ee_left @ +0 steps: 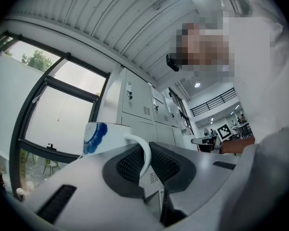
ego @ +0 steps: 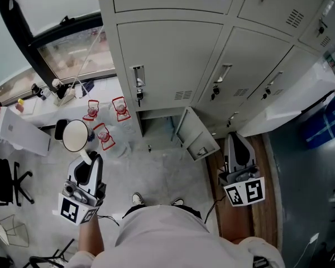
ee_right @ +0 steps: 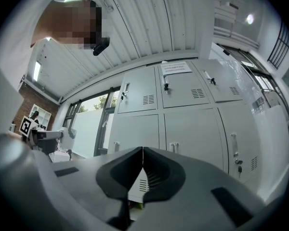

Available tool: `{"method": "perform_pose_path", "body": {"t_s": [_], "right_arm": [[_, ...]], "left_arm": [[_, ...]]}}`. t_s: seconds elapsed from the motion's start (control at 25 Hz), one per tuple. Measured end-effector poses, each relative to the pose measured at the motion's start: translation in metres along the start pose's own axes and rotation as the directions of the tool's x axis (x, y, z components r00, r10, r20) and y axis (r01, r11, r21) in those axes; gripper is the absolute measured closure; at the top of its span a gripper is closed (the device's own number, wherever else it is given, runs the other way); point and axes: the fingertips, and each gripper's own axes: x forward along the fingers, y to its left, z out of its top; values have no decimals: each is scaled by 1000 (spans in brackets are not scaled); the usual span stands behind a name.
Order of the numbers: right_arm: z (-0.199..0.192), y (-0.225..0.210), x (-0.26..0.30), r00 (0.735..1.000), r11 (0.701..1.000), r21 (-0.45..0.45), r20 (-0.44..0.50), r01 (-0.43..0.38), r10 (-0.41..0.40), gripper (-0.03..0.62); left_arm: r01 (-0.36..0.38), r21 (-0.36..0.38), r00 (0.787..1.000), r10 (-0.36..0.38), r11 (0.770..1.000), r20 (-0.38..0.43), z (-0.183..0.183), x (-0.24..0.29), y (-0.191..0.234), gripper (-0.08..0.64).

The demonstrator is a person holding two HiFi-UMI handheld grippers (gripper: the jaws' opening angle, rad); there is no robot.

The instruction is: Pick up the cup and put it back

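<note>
My left hand-held gripper (ego: 88, 157) is clenched on the thin curved handle of the glossy white cup (ego: 75, 135), blue-patterned on its side. The cup is held off the floor, left of the grey metal lockers (ego: 173, 60), and the gripper tilts slightly upward. My right hand-held gripper (ego: 236, 141) is closed on nothing, its ribbed black pads meeting, and it faces the lockers.

Head view: steeply down from above onto left gripper (ego: 88, 156), right gripper (ego: 235, 137), lockers (ego: 173, 66). Gripper views sit close behind own jaws, angled slightly up; both share lockers and ceiling (ee_right: 149, 28).
</note>
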Motion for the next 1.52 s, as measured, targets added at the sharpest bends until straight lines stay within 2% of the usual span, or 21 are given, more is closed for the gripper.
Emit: {"method": "perform_pose_path", "body": {"t_s": [0.16, 0.52, 0.72, 0.92, 1.52], "right_arm": [[-9, 5, 7, 1000, 1000, 13, -13, -20, 20, 575], [-19, 47, 42, 990, 990, -14, 24, -138, 138, 575], [-24, 66, 47, 986, 986, -25, 39, -162, 163, 575], [-36, 65, 50, 988, 987, -44, 17, -155, 156, 575], [-142, 70, 58, 987, 985, -79, 30, -152, 155, 575]], "left_arm": [[18, 1, 1000, -18, 1000, -17, -10, 8, 0, 509], [92, 10, 996, -92, 996, -4, -29, 32, -11, 509], [129, -25, 992, -129, 991, 10, -44, 41, -18, 509], [182, -41, 983, -182, 982, 15, -62, 58, -27, 509], [319, -55, 948, -317, 946, 44, -176, 82, -54, 509]]}}
